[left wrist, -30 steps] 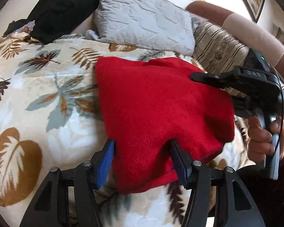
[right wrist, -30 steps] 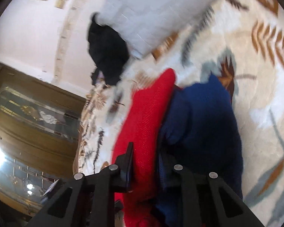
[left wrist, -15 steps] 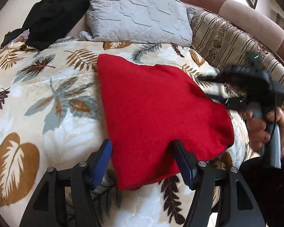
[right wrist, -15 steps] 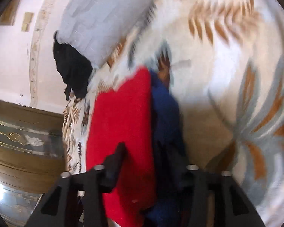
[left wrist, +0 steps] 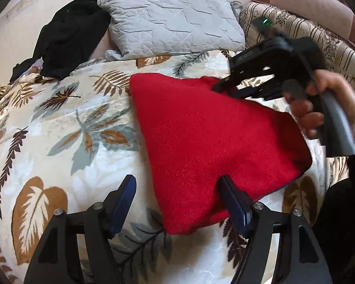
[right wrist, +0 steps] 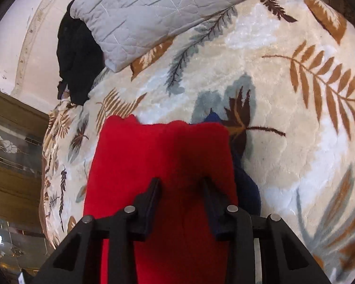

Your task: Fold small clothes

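Our left hand-held gripper hangs low over the bed with its blue-padded fingers spread wide apart; the near corner of the red knit garment lies between them, and the right-side finger sits against the cloth's edge while the left-side finger stands over bare blanket, so nothing is clamped. We see the garment lying folded on the leaf-print blanket, red face up, with a thin line of blue peeking out along its lower right edge.

From the left wrist view, our right hand-held gripper reaches in from the right, held in the right hand, its black fingers over the far edge of the red cloth. In the right wrist view the same gripper has its fingers parted above the garment, which fills the gap between them; we cannot tell whether the tips touch the fabric. A dark blue layer shows beside and under the red one on its right side.

Behind the garment a grey quilted pillow rests on the blanket, with a heap of black clothing just to its left. A striped cushion lies at the far right.
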The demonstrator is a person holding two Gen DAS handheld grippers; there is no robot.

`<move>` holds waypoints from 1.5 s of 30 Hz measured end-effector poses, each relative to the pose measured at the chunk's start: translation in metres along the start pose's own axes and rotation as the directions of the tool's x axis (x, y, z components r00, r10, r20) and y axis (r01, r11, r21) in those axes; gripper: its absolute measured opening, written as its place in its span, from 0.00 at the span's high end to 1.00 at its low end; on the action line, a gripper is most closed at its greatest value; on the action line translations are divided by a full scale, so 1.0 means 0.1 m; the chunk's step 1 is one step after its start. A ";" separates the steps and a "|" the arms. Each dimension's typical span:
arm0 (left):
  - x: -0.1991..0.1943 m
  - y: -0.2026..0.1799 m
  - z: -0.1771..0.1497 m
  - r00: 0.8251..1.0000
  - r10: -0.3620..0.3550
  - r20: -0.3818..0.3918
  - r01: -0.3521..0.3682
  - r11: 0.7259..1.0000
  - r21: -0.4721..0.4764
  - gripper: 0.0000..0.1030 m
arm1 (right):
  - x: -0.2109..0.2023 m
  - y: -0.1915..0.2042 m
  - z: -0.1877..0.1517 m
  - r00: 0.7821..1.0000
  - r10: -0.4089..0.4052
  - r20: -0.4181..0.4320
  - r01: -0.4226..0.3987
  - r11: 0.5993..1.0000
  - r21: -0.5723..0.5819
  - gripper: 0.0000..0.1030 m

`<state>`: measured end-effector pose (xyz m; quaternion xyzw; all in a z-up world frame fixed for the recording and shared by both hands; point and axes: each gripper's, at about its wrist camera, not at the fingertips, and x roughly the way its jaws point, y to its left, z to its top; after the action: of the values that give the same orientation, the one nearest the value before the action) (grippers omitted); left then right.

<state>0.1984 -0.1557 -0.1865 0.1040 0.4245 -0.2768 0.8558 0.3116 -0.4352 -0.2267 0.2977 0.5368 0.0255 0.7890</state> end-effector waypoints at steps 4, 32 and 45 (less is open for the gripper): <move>-0.01 -0.01 0.00 1.000 0.009 0.004 -0.009 1.000 0.002 0.29 | -0.28 0.01 -0.18 0.999 0.030 0.017 -0.030 0.999 -0.021 0.60; 0.10 0.38 0.14 0.995 0.103 -0.015 -0.104 0.985 -0.139 0.16 | -0.43 -0.02 -1.16 0.999 0.024 -0.049 -0.031 0.989 -0.148 0.61; 0.06 0.31 0.14 0.985 0.169 0.042 -0.167 0.985 -0.053 0.13 | -0.40 0.11 -0.14 0.996 -0.065 0.065 0.068 0.997 -0.041 0.54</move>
<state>0.2282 -0.1381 -0.1844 0.1117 0.4009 -0.1954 0.8881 0.2860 -0.4344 -0.1911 0.2634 0.5205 0.0013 0.8122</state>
